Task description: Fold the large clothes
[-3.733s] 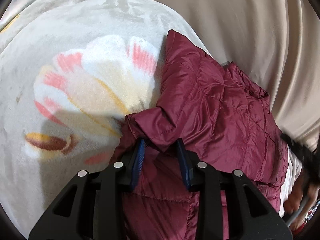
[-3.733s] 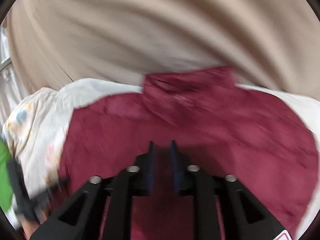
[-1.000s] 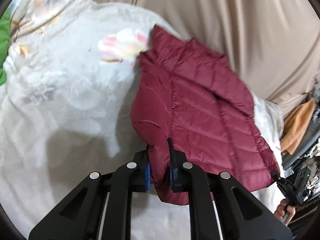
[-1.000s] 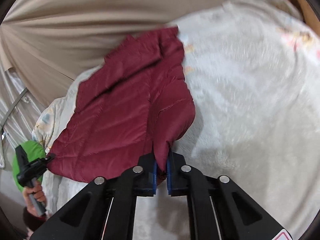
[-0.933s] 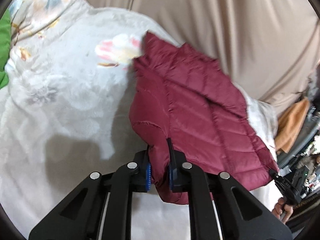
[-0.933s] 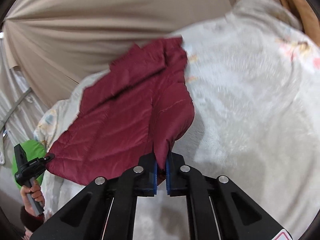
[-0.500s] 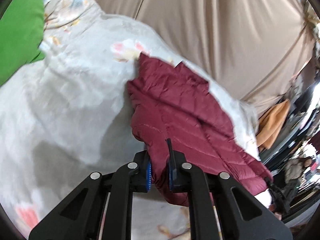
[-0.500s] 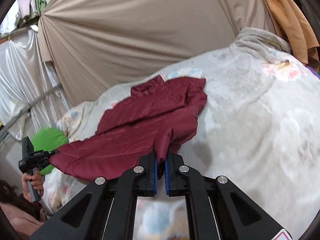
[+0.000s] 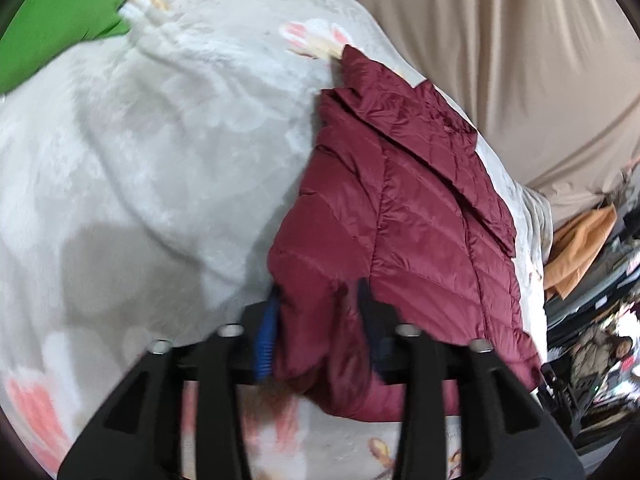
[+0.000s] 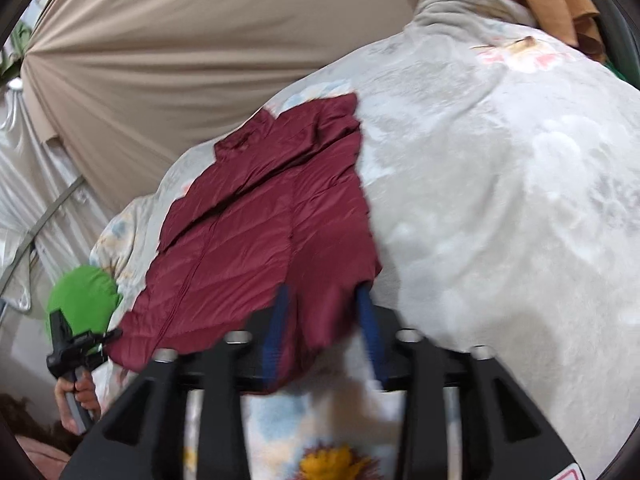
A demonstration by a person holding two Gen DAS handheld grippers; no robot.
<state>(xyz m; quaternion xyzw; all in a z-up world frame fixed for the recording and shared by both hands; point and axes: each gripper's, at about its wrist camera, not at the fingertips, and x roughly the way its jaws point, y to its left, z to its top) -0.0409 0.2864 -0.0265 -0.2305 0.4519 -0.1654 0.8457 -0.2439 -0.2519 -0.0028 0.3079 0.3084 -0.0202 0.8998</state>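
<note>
A dark red quilted puffer jacket [image 9: 408, 216] lies spread on a pale floral blanket [image 9: 160, 140]. It also shows in the right wrist view [image 10: 260, 240], collar toward the curtain. My left gripper [image 9: 318, 312] is open, its blue-padded fingers standing either side of the jacket's near corner. My right gripper [image 10: 324, 312] is open too, its fingers straddling the other near corner. In the right wrist view the left gripper [image 10: 70, 346] shows at the lower left, held by a hand.
A beige curtain [image 10: 180, 60] hangs behind the bed. A green cushion [image 9: 60, 20] lies at the blanket's far left. An orange garment [image 9: 580, 248] hangs at the right, beside cluttered shelves. The blanket [image 10: 500, 200] stretches wide to the right of the jacket.
Both grippers were shut on the jacket's near corners half a second ago and have now opened. The jacket has settled flatter onto the blanket.
</note>
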